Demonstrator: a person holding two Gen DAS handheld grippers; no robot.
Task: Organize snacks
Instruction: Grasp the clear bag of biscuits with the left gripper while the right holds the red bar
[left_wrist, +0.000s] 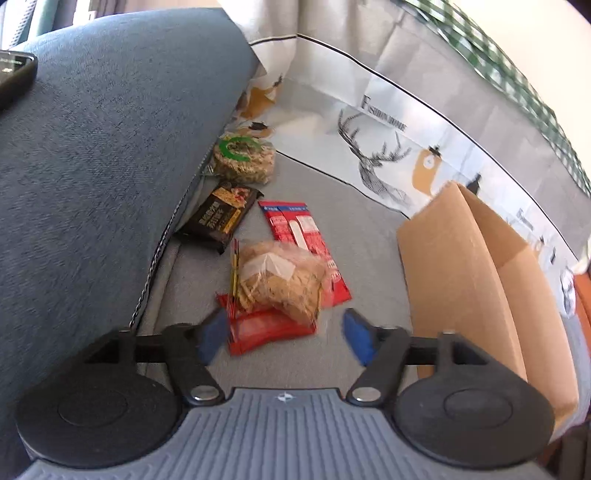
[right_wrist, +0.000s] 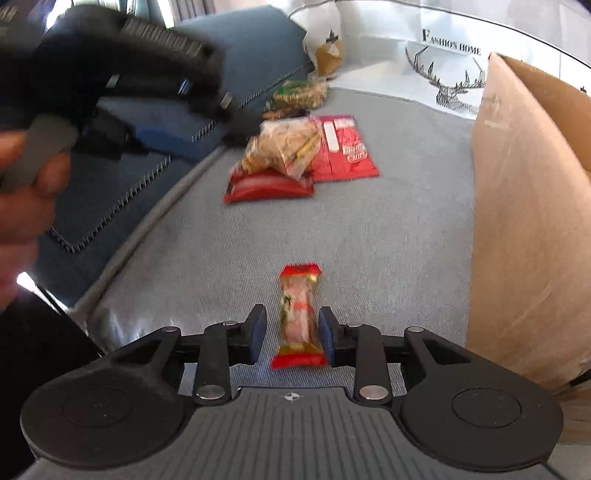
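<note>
Snacks lie on a grey sofa seat (left_wrist: 362, 236). In the left wrist view my left gripper (left_wrist: 282, 334) is open and empty just above a clear bag of crackers (left_wrist: 284, 277) that lies on a red packet (left_wrist: 269, 330). Beyond are a flat red packet (left_wrist: 295, 225), a black packet (left_wrist: 221, 216) and a round noodle pack (left_wrist: 243, 157). In the right wrist view my right gripper (right_wrist: 291, 334) is open around a small red-ended snack bar (right_wrist: 300, 317); the right pad (right_wrist: 327, 338) touches it, the left pad stands apart. An open cardboard box (right_wrist: 524, 236) stands at the right.
A blue sofa cushion (left_wrist: 110, 166) rises on the left, with a dark phone (left_wrist: 14, 74) on it. A deer-print cloth (left_wrist: 388, 147) covers the sofa back. The box (left_wrist: 465, 280) stands right of the snacks. The left hand and gripper (right_wrist: 110, 85) fill the right view's upper left.
</note>
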